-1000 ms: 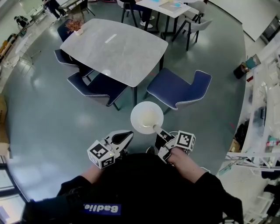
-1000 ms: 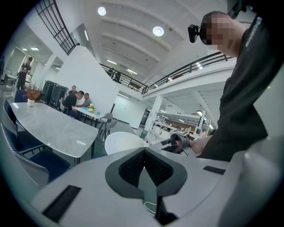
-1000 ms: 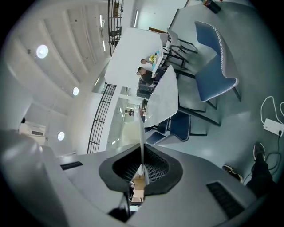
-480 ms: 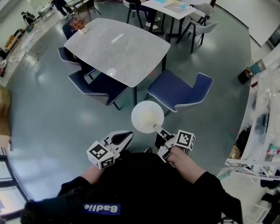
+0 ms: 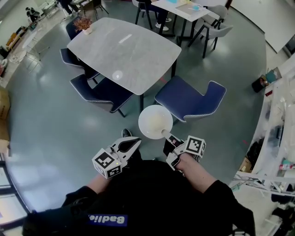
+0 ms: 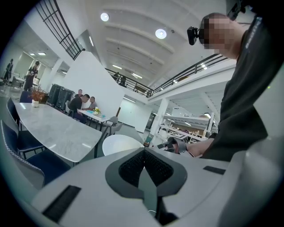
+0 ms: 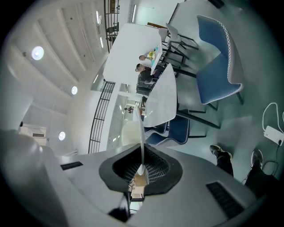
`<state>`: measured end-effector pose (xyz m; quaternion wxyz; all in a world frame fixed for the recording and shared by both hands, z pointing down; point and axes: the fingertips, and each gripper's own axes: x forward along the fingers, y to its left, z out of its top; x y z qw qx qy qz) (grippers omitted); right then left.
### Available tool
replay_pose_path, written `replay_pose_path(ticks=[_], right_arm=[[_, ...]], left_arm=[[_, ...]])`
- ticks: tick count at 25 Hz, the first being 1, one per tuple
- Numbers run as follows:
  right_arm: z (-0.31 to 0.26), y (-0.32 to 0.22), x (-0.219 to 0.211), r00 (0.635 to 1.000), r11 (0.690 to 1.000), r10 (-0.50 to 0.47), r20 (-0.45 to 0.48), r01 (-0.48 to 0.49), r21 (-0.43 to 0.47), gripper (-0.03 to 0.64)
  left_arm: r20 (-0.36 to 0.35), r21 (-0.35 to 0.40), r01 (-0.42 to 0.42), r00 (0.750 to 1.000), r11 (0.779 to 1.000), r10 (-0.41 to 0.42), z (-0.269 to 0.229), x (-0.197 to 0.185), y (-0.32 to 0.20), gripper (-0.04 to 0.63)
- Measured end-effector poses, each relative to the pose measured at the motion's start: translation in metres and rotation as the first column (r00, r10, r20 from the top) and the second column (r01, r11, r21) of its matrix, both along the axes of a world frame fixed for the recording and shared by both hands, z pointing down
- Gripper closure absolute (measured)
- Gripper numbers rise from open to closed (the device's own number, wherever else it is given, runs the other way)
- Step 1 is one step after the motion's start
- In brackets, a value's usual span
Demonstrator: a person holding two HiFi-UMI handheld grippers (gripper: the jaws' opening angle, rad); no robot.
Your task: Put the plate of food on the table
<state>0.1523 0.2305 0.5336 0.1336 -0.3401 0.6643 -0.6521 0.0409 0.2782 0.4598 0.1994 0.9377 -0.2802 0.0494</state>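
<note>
The right gripper (image 5: 165, 135) has its jaws pinched on the rim of the white plate (image 5: 155, 121). In the right gripper view the plate shows edge-on as a thin white line running up from between the pads (image 7: 151, 170). The left gripper (image 5: 132, 144) has its jaws pressed together with nothing between them.

The plate hangs in the air short of the grey marble table (image 5: 124, 50), off the table's near corner, level, with a pale yellowish patch in its middle.

Between plate and table, a blue chair (image 5: 191, 99) stands pulled out just right of that corner. A second blue chair (image 5: 102, 92) is tucked under the table's near edge to the left. At the table's far end sits a potted plant (image 5: 83, 24). Beyond the table a smaller table (image 5: 177, 7) has people seated at it. Shelving (image 5: 281, 120) runs well off to the table's right.

Against a second ago, the grippers and plate sit at the same spot in the head view. The table and chairs have shifted only slightly. A shoe (image 5: 126, 133) now shows just above the left gripper.
</note>
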Motion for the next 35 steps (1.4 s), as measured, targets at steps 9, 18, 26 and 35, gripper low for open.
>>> replay_pose_path(ticks=[9, 18, 26, 35], right_arm=[[0.0, -0.096, -0.035, 0.999, 0.999, 0.034, -0.016, -0.034, -0.009, 0.598], [0.0, -0.19, -0.081, 0.993, 0.993, 0.113, -0.039, -0.114, -0.022, 0.598], [0.006, -0.249, -0.101, 0.983, 0.988, 0.151, -0.1, -0.154, -0.026, 0.598], [0.022, -0.302, -0.107, 0.994, 0.995, 0.088, -0.067, -0.092, -0.048, 0.598]], left_arm=[[-0.019, 0.002, -0.032, 0.999, 0.999, 0.032, -0.006, -0.036, -0.106, 0.588], [-0.03, 0.011, -0.106, 0.994, 0.994, 0.106, -0.009, -0.093, -0.211, 0.588], [-0.056, 0.031, -0.145, 0.988, 0.989, 0.146, -0.013, -0.12, -0.275, 0.588], [-0.041, -0.015, -0.091, 0.995, 0.996, 0.09, 0.0, -0.108, -0.306, 0.589]])
